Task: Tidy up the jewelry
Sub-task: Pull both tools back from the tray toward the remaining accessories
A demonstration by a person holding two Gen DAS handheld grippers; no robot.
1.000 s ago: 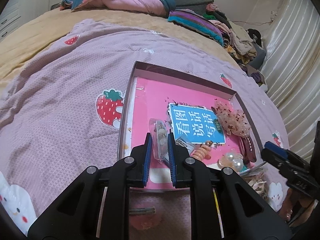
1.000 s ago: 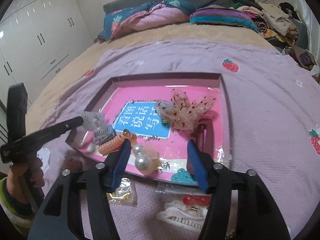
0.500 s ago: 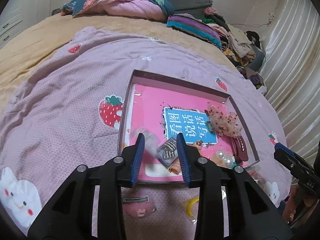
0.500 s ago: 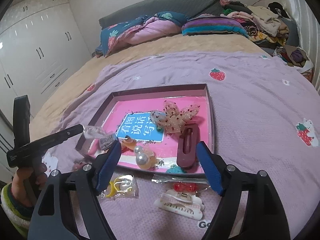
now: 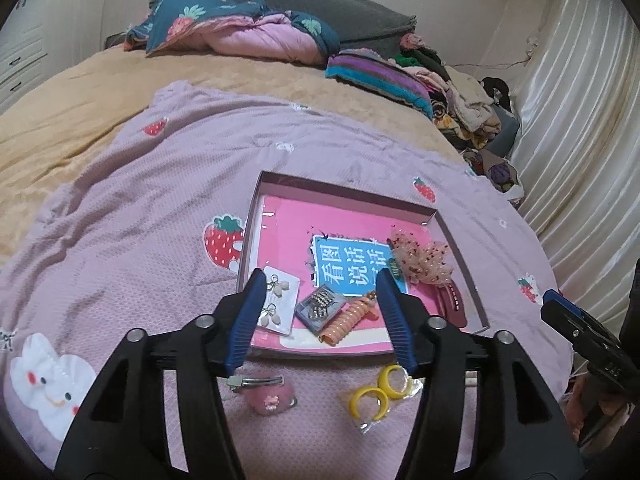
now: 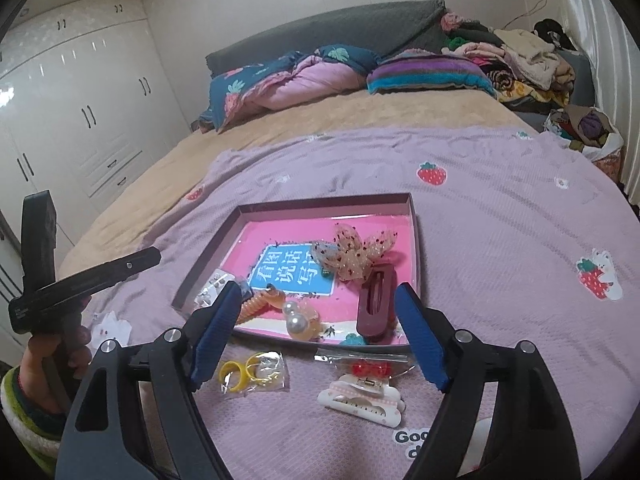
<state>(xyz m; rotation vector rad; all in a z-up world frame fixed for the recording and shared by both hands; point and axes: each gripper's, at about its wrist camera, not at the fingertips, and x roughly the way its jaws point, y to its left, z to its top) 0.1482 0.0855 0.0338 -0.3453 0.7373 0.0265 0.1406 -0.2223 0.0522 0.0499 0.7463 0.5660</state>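
Home bedroom, bed point(image 6: 360, 120) with strawberry-print cover point(image 5: 160, 208), white wardrobe point(image 6: 80, 112), piled clothes point(image 6: 528, 64)

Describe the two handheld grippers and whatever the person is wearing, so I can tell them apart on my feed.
Both look alike: the left gripper and right gripper have matte black plastic frames with triangular cut-outs, silver round bolts at the joints, and blue ribbed pads lining each finger. The right one carries small white characters on its side. A striped green-and-cream knit cuff shows at the left wrist.

Two wrist views, angled down — shared tray point(image 5: 256, 216), near.
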